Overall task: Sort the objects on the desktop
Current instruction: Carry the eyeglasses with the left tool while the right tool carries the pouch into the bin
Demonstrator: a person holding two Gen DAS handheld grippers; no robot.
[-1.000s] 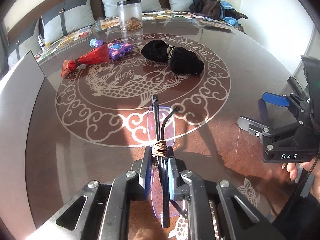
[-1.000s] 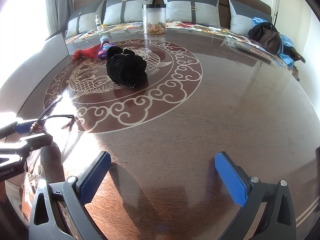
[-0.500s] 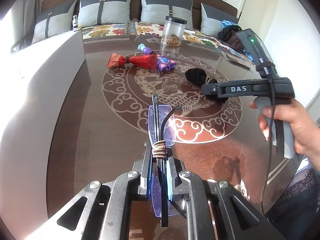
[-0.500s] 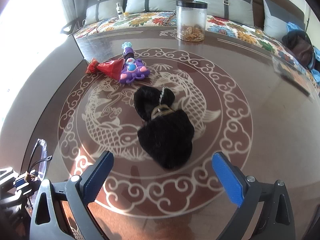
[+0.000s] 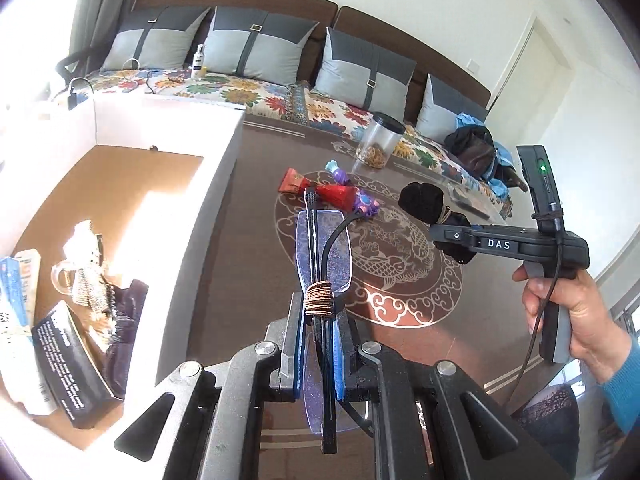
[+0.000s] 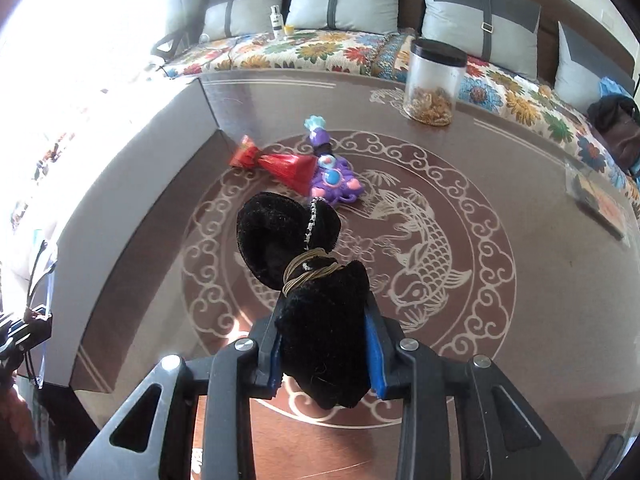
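Brown table (image 6: pixel 520 280) beside the box (image 5: pixel 208 184): right gripper (image 6: pixel 326 354) jaws have just been closing and now pinch the black pouch (image 6: pixel 312 280), lifted off the fish inlay where it lay earlier, while left gripper (image 5: pixel 316 356), clamped on the glasses (image 5: pixel 320 256), has swung toward the box, so both look ready to drop.

Home living rm: cushioned sofa (image 6: pixel 360 52) w/ floral cover, ornate table (image 6: pixel 520 300).

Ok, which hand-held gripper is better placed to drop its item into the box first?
Left, probably: the left hand-held gripper, shut on the glasses, sits beside the open box; the right holds the black pouch over mid-table.
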